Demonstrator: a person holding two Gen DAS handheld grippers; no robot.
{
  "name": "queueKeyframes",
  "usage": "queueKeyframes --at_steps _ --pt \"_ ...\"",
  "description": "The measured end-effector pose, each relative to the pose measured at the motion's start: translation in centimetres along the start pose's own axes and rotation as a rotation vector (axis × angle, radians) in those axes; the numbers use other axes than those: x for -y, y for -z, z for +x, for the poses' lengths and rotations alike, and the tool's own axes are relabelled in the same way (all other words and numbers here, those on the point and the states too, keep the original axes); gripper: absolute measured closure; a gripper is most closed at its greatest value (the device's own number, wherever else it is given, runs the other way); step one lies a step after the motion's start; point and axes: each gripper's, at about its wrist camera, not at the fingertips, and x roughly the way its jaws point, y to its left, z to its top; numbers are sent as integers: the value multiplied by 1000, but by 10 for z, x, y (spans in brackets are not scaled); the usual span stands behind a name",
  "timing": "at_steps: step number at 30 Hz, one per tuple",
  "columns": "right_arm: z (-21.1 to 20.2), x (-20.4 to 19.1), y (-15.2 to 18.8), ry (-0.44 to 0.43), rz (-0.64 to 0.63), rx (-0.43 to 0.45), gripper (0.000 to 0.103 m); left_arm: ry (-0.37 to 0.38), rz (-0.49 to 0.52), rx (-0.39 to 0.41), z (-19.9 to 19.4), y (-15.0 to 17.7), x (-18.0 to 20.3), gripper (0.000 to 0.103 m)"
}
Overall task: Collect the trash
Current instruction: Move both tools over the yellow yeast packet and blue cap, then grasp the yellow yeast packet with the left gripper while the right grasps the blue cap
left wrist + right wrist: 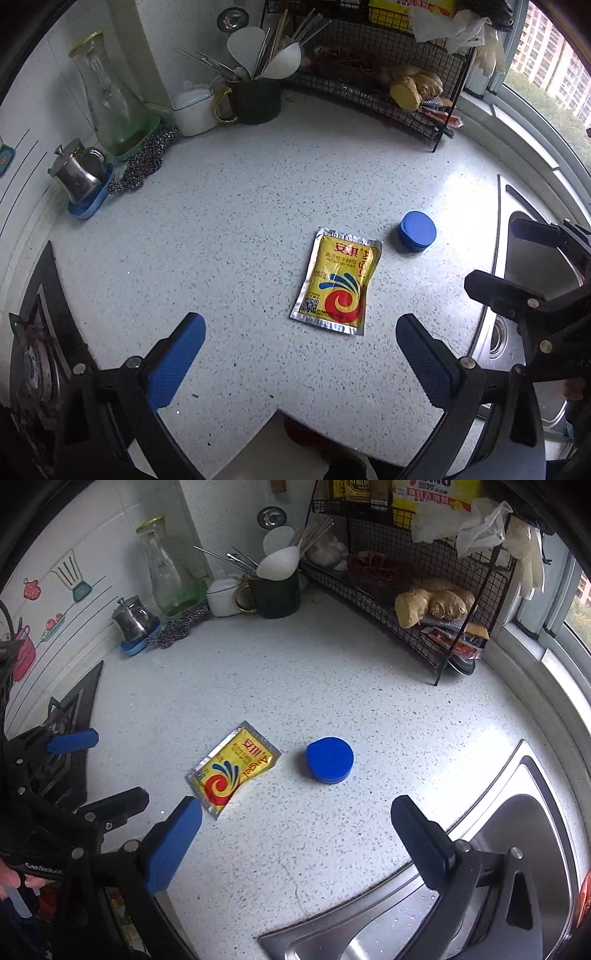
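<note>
Here, one yeast packet (pixel 338 281) and one blue lid (pixel 417 231); left gripper (pixel 301 360) and right gripper (pixel 297 840) both gape empty

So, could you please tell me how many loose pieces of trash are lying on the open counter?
2: a yellow yeast packet mid-counter, and a blue round lid beside it toward the sink.

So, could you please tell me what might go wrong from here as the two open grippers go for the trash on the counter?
1. The yellow foil yeast packet lies flat on the speckled white countertop, so the left gripper may slide over it.
2. The round blue plastic lid sits just beside the packet; the right gripper could knock it.
3. The steel sink lies near; a nudged lid might drop in.
</note>
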Motion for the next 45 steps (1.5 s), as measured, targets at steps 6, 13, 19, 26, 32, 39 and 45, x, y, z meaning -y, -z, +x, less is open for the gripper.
queueKeyframes --at_steps 6,13,19,26,32,39,45 --pt "29 14 -8 14 23 -52 1 1 2 -49 38 -17 4 1" --pt "49 29 -10 15 61 -96 1 10 48 -117 74 -30 15 1" --pt "55 36 -12 18 74 -115 1 68 114 -148 92 -28 30 1" --pt "54 47 -12 29 94 -119 1 95 144 -177 111 -26 44 3" --pt "47 58 -2 38 117 -121 1 86 146 -167 113 -24 42 28" --pt "46 53 0 16 112 -123 1 84 125 -165 106 -24 22 50" --pt "51 42 -8 -2 68 -114 1 74 43 -145 93 -15 7 56"
